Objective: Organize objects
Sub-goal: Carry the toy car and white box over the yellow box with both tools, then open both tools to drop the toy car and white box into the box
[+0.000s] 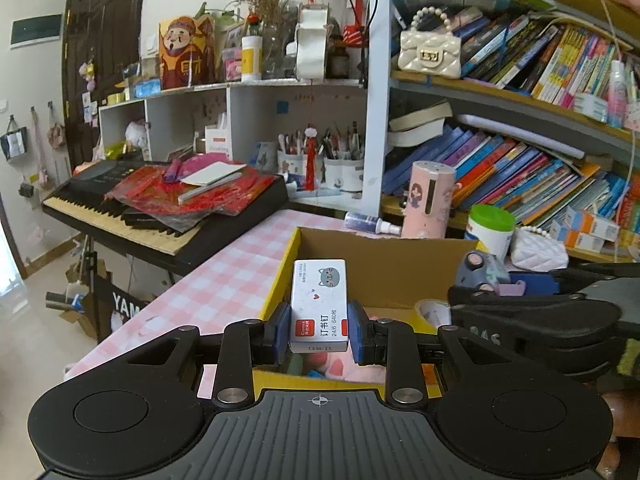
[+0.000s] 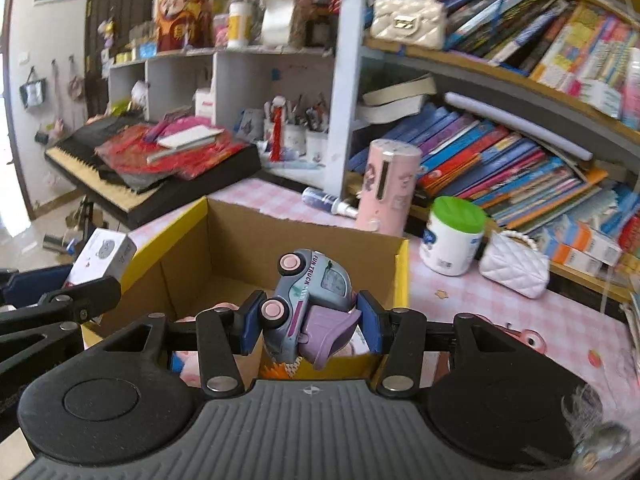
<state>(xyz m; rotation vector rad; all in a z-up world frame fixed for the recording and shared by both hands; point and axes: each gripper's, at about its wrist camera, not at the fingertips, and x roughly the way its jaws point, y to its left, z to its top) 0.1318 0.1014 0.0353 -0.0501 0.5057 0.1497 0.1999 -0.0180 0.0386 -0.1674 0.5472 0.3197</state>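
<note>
My left gripper (image 1: 319, 334) is shut on a small white staple box (image 1: 319, 306) with a grey cat print, held over the open cardboard box (image 1: 384, 272) with yellow sides. The toy truck (image 1: 480, 268) and the right gripper's black body show at the right of the left wrist view. In the right wrist view my right gripper (image 2: 310, 322) is shut on a grey and purple toy truck (image 2: 308, 304) with pink wheels, tipped on its side above the cardboard box (image 2: 240, 236). The staple box (image 2: 102, 258) shows at the left there. Pink items lie in the box bottom.
The box stands on a pink checked tablecloth (image 1: 224, 280). Behind it are a pink cylinder (image 2: 386, 184), a green-lidded tub (image 2: 454, 236), a white quilted purse (image 2: 514, 266) and a spray bottle (image 2: 328, 200). A keyboard (image 1: 160, 208) piled with red papers stands left; bookshelves (image 1: 520, 152) fill the right.
</note>
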